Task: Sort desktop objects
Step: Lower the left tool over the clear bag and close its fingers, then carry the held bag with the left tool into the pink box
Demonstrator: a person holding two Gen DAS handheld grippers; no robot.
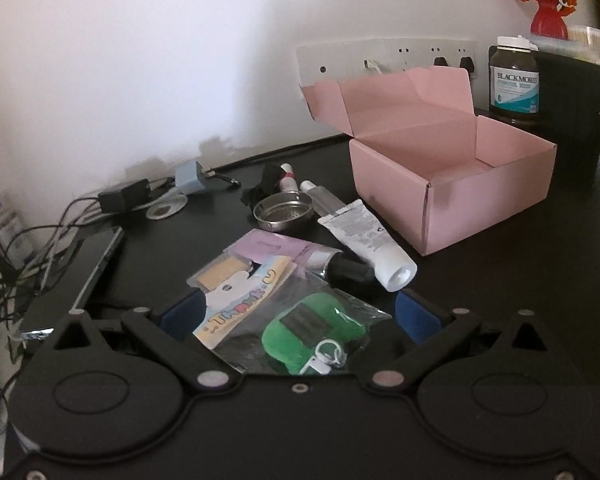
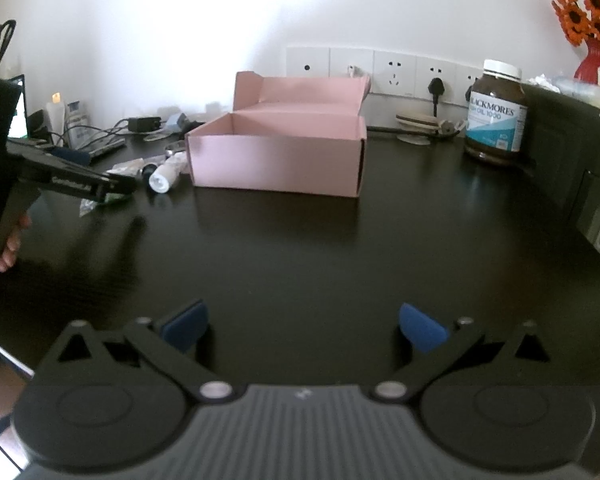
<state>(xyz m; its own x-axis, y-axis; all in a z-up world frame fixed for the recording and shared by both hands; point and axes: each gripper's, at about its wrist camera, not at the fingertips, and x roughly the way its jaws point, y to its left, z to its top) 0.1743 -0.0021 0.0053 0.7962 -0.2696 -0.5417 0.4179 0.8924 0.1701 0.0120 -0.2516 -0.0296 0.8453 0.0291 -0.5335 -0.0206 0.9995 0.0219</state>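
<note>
Bright washed-out wall (image 2: 160,20), dark desk (image 2: 300,248), fisheye-bent edges, perhaps slightly soft throughout.

Pink box (image 2: 276,168), black desk (image 2: 380,248)

The left gripper (image 1: 300,312) hangs low with its blue-padded jaws spread wide apart, gripped from below by a hand (image 2: 8,240) whose fingertips show on the handle, while the right gripper (image 2: 303,326) hovers level with its jaws equally wide and nothing between them.
</note>
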